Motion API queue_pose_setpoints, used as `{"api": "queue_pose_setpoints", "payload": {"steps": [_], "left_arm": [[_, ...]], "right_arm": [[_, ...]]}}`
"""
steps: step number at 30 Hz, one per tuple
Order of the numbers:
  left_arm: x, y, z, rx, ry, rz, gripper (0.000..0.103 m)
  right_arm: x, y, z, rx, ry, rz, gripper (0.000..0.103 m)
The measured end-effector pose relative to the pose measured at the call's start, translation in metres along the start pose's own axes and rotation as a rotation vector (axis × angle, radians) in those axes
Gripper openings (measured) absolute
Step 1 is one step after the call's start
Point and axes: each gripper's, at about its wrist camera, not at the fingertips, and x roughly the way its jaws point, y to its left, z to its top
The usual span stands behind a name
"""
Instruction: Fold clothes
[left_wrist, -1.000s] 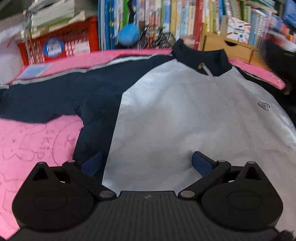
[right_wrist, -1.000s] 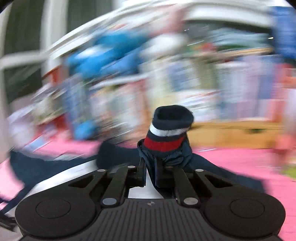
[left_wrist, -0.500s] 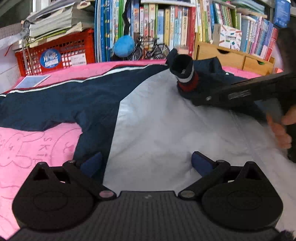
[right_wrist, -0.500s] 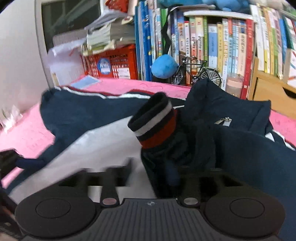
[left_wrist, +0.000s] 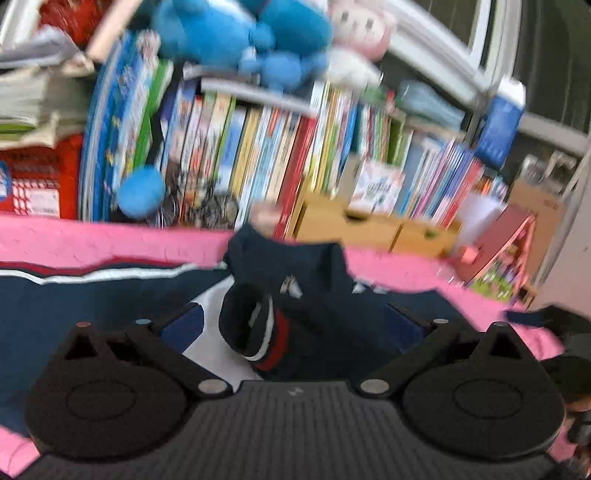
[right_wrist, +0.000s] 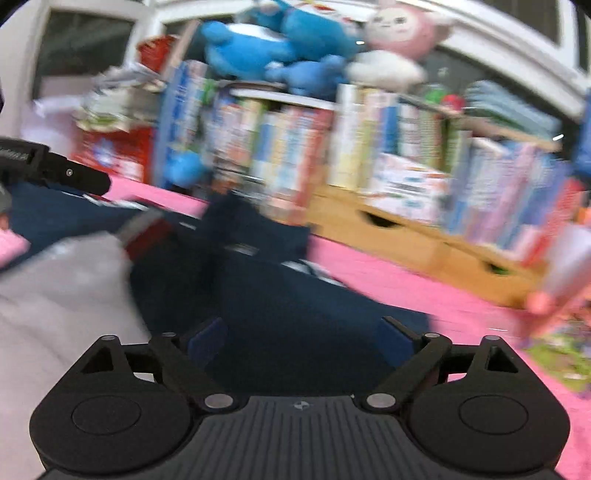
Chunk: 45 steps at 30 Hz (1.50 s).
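A navy and grey jacket (left_wrist: 74, 317) lies on a pink mat (left_wrist: 92, 240). Its right sleeve is folded across the chest, and the striped cuff (left_wrist: 255, 328) lies just in front of my left gripper (left_wrist: 291, 326), below the collar (left_wrist: 284, 258). The left gripper is open and empty, its jaws either side of the cuff. My right gripper (right_wrist: 299, 339) is open and empty over the navy sleeve (right_wrist: 295, 295). The grey front (right_wrist: 59, 280) and the cuff (right_wrist: 144, 232) show blurred at left in the right wrist view. The left gripper's tip (right_wrist: 59, 173) reaches in from the left edge.
A bookshelf (left_wrist: 280, 155) full of books runs along the back, with blue and pink plush toys (left_wrist: 240, 33) on top. Wooden drawers (right_wrist: 406, 236) stand at the mat's far edge. A red crate (left_wrist: 33, 181) sits at the back left.
My right gripper opened and let go of the cuff, then drew back to the right. The sleeve now lies across the chest. My left gripper moved forward towards the collar.
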Motion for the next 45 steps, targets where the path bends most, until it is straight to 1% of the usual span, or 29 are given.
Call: {"api": "queue_pose_setpoints", "payload": {"steps": [2,5,7,10,13,15,16,17,18,19,20,24,29,32,34,37,41,43,45], "left_arm": [[0.02,0.002,0.0,0.006,0.023,0.005,0.103],[0.032,-0.004,-0.006,0.055,-0.002,-0.058,0.103],[0.043,-0.012,-0.008,0.089,0.044,-0.055,0.103],[0.057,-0.014,-0.008,0.091,0.103,-0.051,0.103],[0.069,-0.01,-0.008,0.054,0.146,-0.044,0.103],[0.08,-0.004,-0.005,-0.014,0.164,-0.045,0.102],[0.084,-0.001,-0.003,-0.049,0.169,-0.047,0.099],[0.085,0.002,-0.001,-0.085,0.165,-0.038,0.072],[0.087,0.004,0.001,-0.109,0.164,0.002,0.024],[0.089,0.005,0.003,-0.115,0.174,0.043,0.011],[0.09,0.007,0.004,-0.117,0.179,0.075,0.011],[0.078,0.018,0.007,-0.087,0.14,0.109,0.01],[0.057,0.041,0.02,-0.087,0.114,0.148,0.01],[0.05,0.053,0.023,-0.069,0.128,0.18,0.01],[0.05,0.06,0.018,-0.055,0.16,0.21,0.012],[0.055,0.06,0.009,-0.01,0.203,0.246,0.016],[0.055,0.055,0.004,0.041,0.209,0.265,0.022],[0.053,0.055,0.004,0.051,0.215,0.271,0.029],[0.048,0.058,0.002,0.047,0.217,0.264,0.039]], "right_arm": [[-0.004,-0.017,-0.013,0.02,0.011,-0.036,0.095],[-0.007,-0.04,-0.033,0.076,0.031,-0.057,0.095],[-0.008,-0.049,-0.043,0.093,0.037,-0.063,0.096],[-0.006,-0.055,-0.05,0.095,0.039,-0.08,0.097],[-0.001,-0.058,-0.051,0.105,0.044,-0.081,0.098],[0.004,-0.059,-0.052,0.112,0.057,-0.079,0.098],[0.006,-0.059,-0.053,0.11,0.063,-0.082,0.099],[0.008,-0.059,-0.054,0.106,0.07,-0.085,0.099],[0.01,-0.058,-0.054,0.101,0.077,-0.087,0.099],[0.012,-0.057,-0.055,0.096,0.084,-0.089,0.099],[0.014,-0.056,-0.056,0.091,0.092,-0.092,0.099],[0.02,-0.055,-0.058,0.085,0.112,-0.094,0.099],[0.029,-0.055,-0.059,0.096,0.126,-0.093,0.1],[0.038,-0.055,-0.058,0.087,0.148,-0.1,0.102],[0.047,-0.055,-0.058,0.091,0.181,-0.112,0.102],[0.059,-0.057,-0.058,0.115,0.218,-0.113,0.103],[0.071,-0.064,-0.057,0.13,0.235,-0.123,0.103],[0.077,-0.073,-0.054,0.15,0.249,-0.14,0.103],[0.081,-0.083,-0.051,0.179,0.265,-0.155,0.103]]}}
